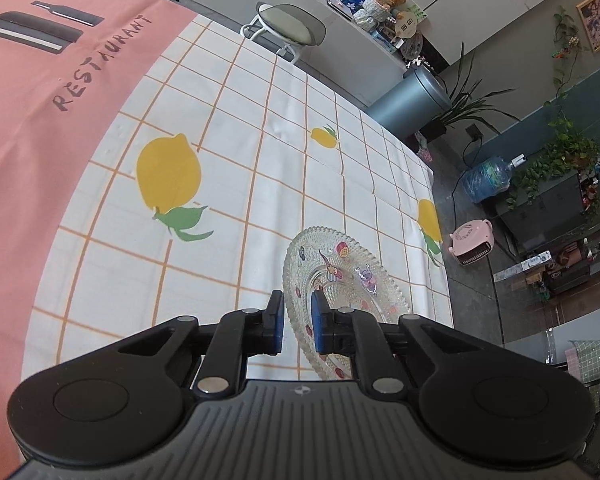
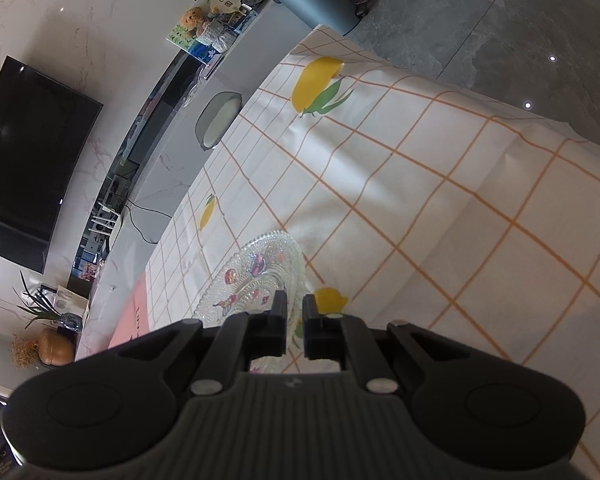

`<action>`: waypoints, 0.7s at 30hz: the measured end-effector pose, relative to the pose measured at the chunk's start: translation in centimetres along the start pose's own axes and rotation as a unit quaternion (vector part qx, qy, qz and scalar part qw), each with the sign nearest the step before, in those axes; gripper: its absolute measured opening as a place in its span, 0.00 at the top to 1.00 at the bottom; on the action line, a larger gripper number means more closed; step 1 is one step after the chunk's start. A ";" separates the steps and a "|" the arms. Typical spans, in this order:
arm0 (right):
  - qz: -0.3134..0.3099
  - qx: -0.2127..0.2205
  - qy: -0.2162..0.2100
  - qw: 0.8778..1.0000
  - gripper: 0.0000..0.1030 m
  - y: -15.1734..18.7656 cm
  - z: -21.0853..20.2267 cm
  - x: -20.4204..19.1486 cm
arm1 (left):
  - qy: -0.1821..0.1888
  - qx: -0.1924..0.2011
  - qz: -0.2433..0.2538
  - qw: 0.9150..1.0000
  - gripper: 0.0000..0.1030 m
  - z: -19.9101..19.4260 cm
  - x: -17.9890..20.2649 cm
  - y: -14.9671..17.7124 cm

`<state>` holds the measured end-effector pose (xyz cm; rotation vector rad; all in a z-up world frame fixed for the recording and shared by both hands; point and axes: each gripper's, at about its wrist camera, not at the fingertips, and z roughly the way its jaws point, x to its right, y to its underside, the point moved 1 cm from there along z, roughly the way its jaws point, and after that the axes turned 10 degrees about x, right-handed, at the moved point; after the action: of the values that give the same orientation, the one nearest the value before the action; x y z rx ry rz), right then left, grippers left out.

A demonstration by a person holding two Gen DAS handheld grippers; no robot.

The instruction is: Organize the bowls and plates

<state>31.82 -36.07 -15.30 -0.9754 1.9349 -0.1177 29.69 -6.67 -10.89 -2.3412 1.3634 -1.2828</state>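
Observation:
A clear glass plate [image 1: 352,268] with cartoon decals and a beaded rim stands tilted over the lemon-print tablecloth [image 1: 260,140] in the left wrist view. My left gripper [image 1: 297,300] is shut on its near rim, with the blue pads [image 1: 320,320] pressing either side of the glass. The right wrist view shows a similar clear decorated glass plate [image 2: 256,268], also tilted. My right gripper [image 2: 295,300] is shut on that plate's right rim. Neither view shows the other gripper.
A pink cloth [image 1: 40,120] printed "RESTAURANT" covers the table's left part. The table's edge drops to the floor just right of the left plate. Beyond the far edge stand a stool [image 1: 288,28] and a grey bin [image 1: 408,100]. The checked cloth [image 2: 440,200] stretches right of the right plate.

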 end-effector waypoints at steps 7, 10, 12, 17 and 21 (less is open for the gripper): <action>-0.010 -0.002 -0.013 1.000 0.95 2.3 -3.7 -0.6 | 0.010 0.015 -0.004 1.000 0.86 -4.3 -0.8 1.1; -0.008 -0.004 -0.025 1.000 0.95 3.6 -5.6 -0.5 | 0.010 0.023 -0.002 1.000 0.90 -6.4 -1.4 2.0; -0.019 -0.003 -0.031 0.999 0.95 4.6 -6.8 -0.6 | 0.007 0.030 0.000 1.000 0.89 -7.8 -1.7 2.6; -0.019 -0.007 -0.042 0.999 0.94 7.3 -9.3 0.0 | 0.008 0.048 0.010 0.999 0.90 -10.5 -2.3 4.4; -0.002 -0.017 -0.043 0.999 0.94 9.0 -10.6 1.3 | 0.003 0.044 0.018 0.999 0.90 -11.8 -3.1 5.9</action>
<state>18.04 -33.93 -14.33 -0.9909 1.8616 -0.0444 16.60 -4.48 -8.32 -2.2481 1.3157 -1.3120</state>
